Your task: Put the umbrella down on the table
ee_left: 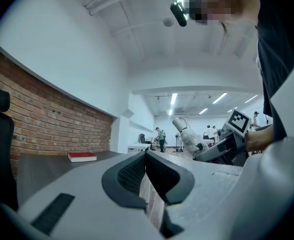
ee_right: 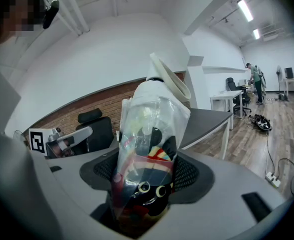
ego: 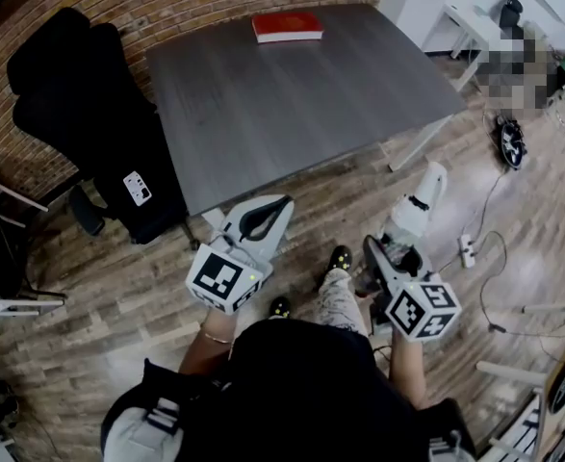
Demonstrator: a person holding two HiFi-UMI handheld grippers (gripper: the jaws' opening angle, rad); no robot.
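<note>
- The umbrella [ee_right: 152, 154] is gripped by the right tool [ee_right: 145, 176]: the ribbed black pads are pressed against both its sides, low on the folded body.
- It is seen to be a compact, folded umbrella, sheathed in a clear, crinkly plastic sleeve [ee_right: 131, 116]. Dark, red and striped fabric shows through, and a smooth white end is carried at the far tip.
- Its long axis is run straight out along the jaws, away from the person and toward the tabletop's near right edge.
- The tabletop [ego: 292, 104], flat, grey and matt, is found ahead and to the left of the umbrella. The white tip is held over the wooden floor [ego: 345, 195], near that edge but short of it.
- So the umbrella is judged to need carrying forward and leftward past the edge before it can be laid flat.
- The left tool [ego: 259, 221] is held closed and empty beside it, with its pads met at the tips, close to the tabletop's front edge.
- A red book [ego: 287, 25] is seen lying at the far edge, well apart from the umbrella. A black office chair [ego: 89, 104] is parked at the left side.
</note>
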